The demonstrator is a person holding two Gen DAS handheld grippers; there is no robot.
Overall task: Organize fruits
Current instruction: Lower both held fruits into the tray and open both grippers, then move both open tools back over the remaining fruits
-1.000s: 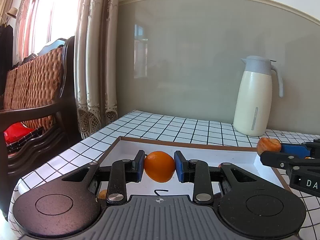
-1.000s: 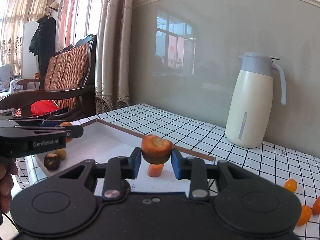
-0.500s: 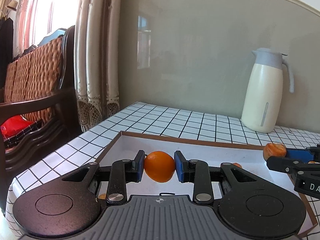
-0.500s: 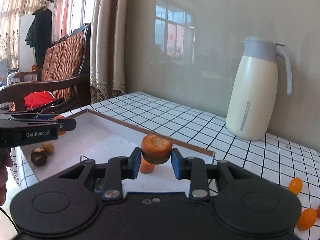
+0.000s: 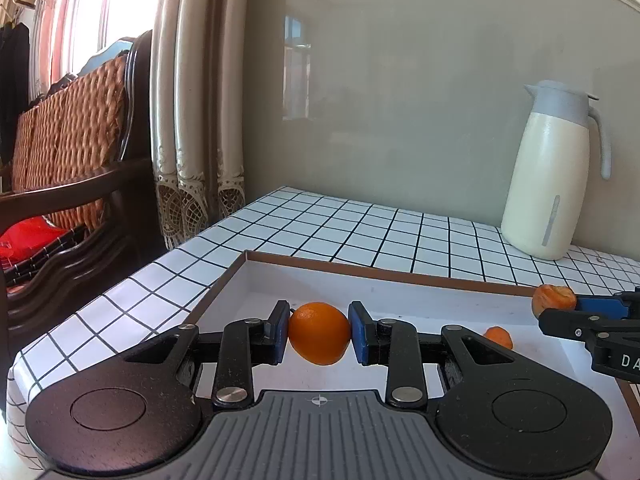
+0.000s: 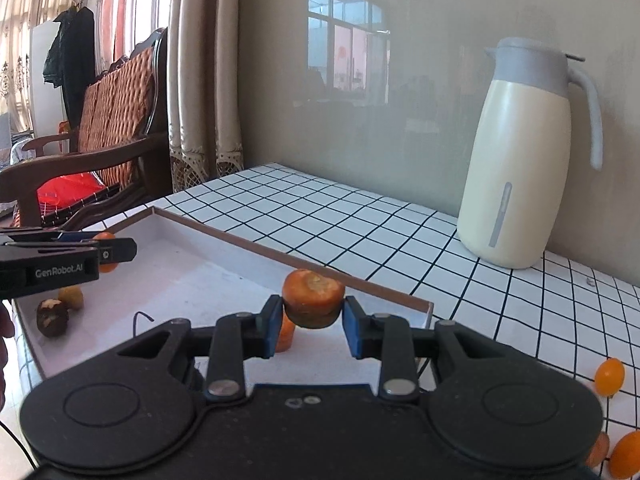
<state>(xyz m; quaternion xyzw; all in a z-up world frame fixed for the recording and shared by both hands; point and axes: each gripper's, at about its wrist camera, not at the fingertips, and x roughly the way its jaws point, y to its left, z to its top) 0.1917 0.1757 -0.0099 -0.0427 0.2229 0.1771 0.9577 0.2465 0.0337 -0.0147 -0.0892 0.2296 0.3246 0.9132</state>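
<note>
My left gripper [image 5: 319, 333] is shut on a round orange [image 5: 319, 332] and holds it above the white tray [image 5: 400, 276] with a brown rim. My right gripper [image 6: 313, 316] is shut on a carrot stub [image 6: 313, 297] with a rough cut top, above the tray's right end [image 6: 400, 300]. In the left wrist view the right gripper [image 5: 560, 310] enters from the right with the carrot stub [image 5: 553, 299]. An orange carrot piece [image 5: 498, 337] lies in the tray. In the right wrist view the left gripper [image 6: 116, 250] shows at the left edge.
A cream thermos jug [image 6: 524, 160] stands on the tiled table at the back right. A dark brown fruit [image 6: 52, 317] and a small yellow one [image 6: 71, 297] lie in the tray's left end. Small orange fruits [image 6: 609, 377] lie on the tiles at right. A wicker chair [image 5: 68, 152] stands left.
Both grippers have moved forward and lower over the tray, each still holding its fruit. The jug looms larger in the right wrist view.
</note>
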